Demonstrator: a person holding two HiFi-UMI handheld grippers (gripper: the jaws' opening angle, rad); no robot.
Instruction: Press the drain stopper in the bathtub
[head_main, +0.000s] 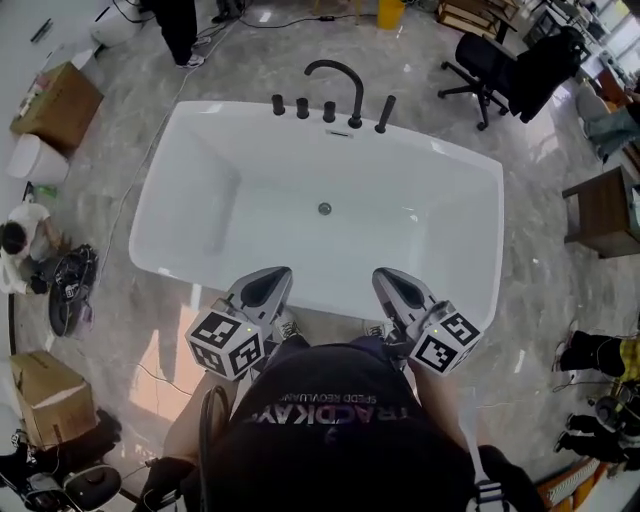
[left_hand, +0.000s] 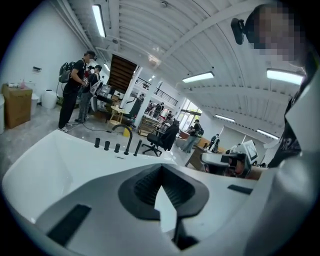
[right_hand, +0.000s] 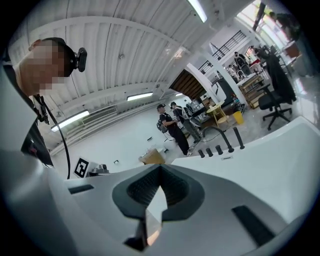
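Note:
The white bathtub (head_main: 205, 165) lies ahead of me on the marble floor, with no water showing in it. Its small round metal drain stopper (head_main: 324, 208) sits in the middle of the tub floor. A black curved faucet (head_main: 338, 72) and black knobs (head_main: 303, 107) line the far rim. My left gripper (head_main: 276, 274) and right gripper (head_main: 385, 276) hover side by side over the near rim, both shut and holding nothing, well short of the stopper. The left gripper view shows the shut left gripper (left_hand: 161, 169), the tub (left_hand: 55, 155) and the faucet (left_hand: 128, 136). The stopper is hidden in both gripper views.
A black office chair (head_main: 492, 66) stands beyond the tub at the right. To the right is a wooden table (head_main: 603, 210). A cardboard box (head_main: 58, 102) and a crouching person (head_main: 24, 247) are at the left. Another box (head_main: 42, 396) sits near my feet. Cables cross the floor.

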